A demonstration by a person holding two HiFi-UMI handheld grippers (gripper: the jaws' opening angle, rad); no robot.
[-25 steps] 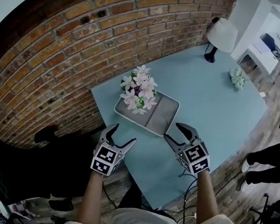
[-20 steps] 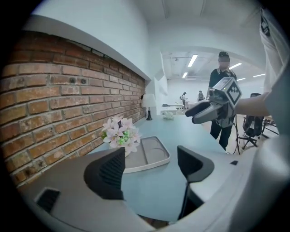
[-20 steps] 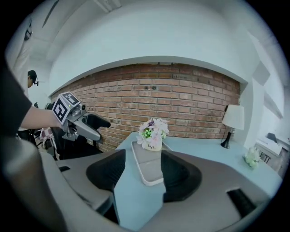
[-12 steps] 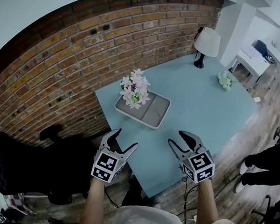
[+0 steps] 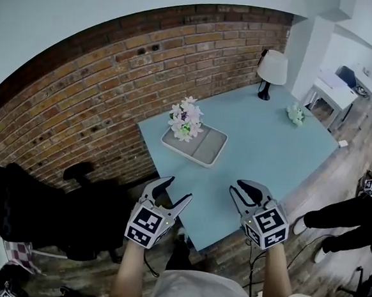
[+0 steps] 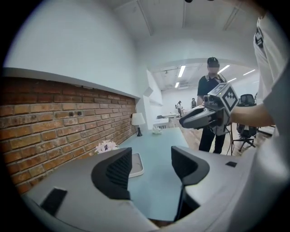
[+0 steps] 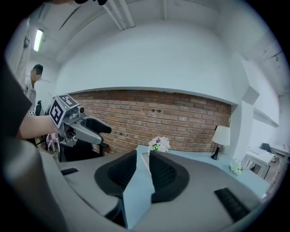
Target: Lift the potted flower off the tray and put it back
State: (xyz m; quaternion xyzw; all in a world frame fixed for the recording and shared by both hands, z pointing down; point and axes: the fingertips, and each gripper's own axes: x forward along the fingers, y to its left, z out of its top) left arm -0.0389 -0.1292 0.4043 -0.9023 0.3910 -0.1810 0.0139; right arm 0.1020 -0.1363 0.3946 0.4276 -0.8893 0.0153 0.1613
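The potted flower (image 5: 185,120), pale pink and white blooms, stands in the left half of the grey tray (image 5: 206,149) near the far-left corner of the blue table. Both grippers hang off the table's near edge, well short of the tray. My left gripper (image 5: 173,191) is open with nothing between its jaws, which have just been closing. My right gripper (image 5: 247,188) has closed down to a narrow gap, also empty. In the left gripper view the flower (image 6: 105,146) is far ahead beyond the jaws. In the right gripper view the flower (image 7: 158,143) shows above the pads.
A brick wall (image 5: 101,87) runs behind the table. A white lamp (image 5: 272,68) and a small white flower bunch (image 5: 296,113) sit at the far side. A black chair (image 5: 75,174) stands at left; a person's legs (image 5: 347,218) at right.
Both grippers have drawn back from the tray towards the body and risen; the table looks farther away. Both pairs of jaws have narrowed, the right pair much more.
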